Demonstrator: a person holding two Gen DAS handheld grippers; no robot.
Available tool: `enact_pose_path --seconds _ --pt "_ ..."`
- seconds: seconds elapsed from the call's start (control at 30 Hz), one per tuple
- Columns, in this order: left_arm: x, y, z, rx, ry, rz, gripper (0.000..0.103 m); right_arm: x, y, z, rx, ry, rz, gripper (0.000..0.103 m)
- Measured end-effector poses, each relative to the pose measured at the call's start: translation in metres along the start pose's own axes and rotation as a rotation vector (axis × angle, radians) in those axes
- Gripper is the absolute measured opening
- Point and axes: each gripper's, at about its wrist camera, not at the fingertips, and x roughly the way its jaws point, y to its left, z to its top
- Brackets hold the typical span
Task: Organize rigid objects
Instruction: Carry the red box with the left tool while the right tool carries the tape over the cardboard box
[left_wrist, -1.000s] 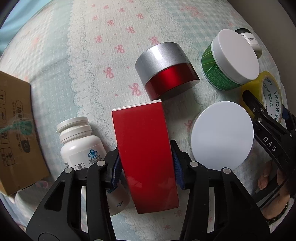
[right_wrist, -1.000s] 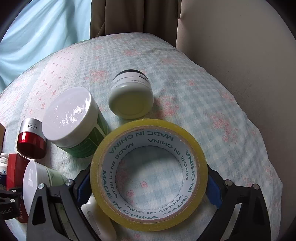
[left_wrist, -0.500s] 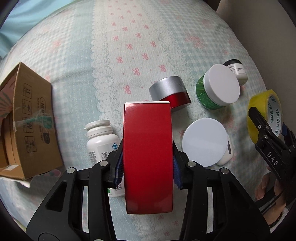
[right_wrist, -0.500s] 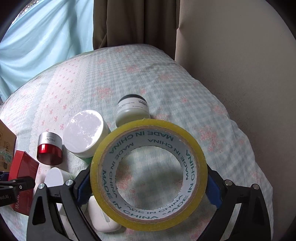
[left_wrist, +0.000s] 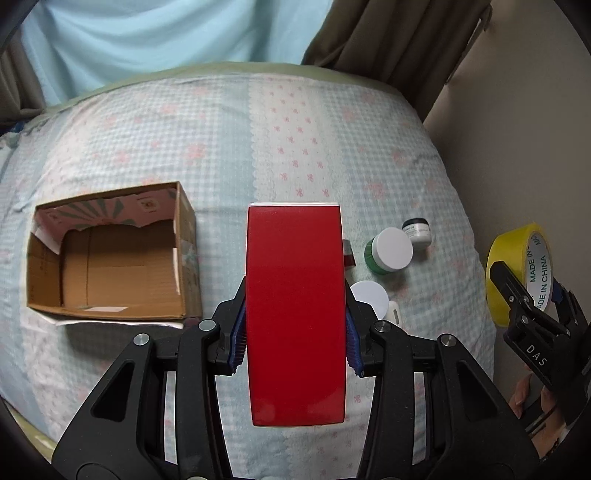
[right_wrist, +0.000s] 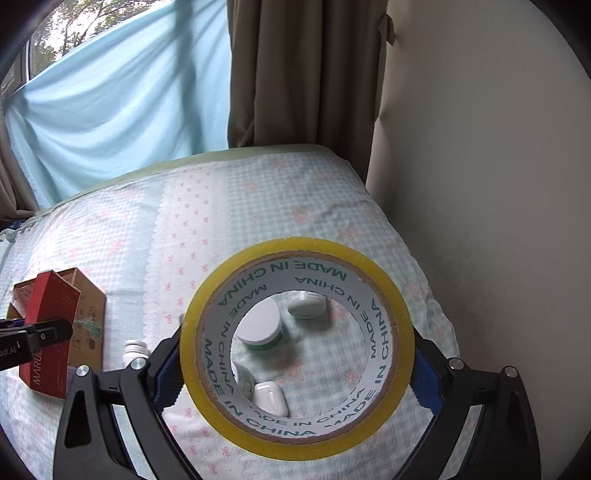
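Aloft, left tongs (left_wrist: 295, 345) clench a glossy red box (left_wrist: 295, 314); right tongs (right_wrist: 295, 373) grip a yellow tape ring (right_wrist: 295, 349).

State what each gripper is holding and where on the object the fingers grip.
The left gripper holds the red box by its two long side edges, below mid-length. The right gripper holds the yellow tape roll across its outer rim, on opposite sides.

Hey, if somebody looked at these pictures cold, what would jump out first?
The red box clamped upright in the left gripper, filling the left wrist view. Then the yellow tape roll gripped across its width by the right gripper. The open cardboard box sits left on the bedspread.
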Motion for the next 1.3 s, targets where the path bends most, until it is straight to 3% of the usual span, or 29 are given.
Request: enact_pose_path --seconds 0.27,0.57,0.9,1.3 --pt "-0.069 0.082 0.010 -0.068 -0.078 0.004 0.039 -0.053 0.075 0.024 -0.082 0.008 0.102 0.097" --pt "-0.094 0.207 0.017 -0.087 -0.079 0.039 0.038 -0.071 0.185 0.030 -0.101 0.007 0.206 0.097" --pt "-0.071 0.314 0.029 -0.069 -0.033 0.075 0.039 -0.044 0.293 0.017 -0.141 0.067 0.271 0.097" --pt "0.008 0.374 0.024 -0.081 0.081 0.082 0.038 0.033 0.382 -0.002 -0.352 0.211 0.339 0.097"
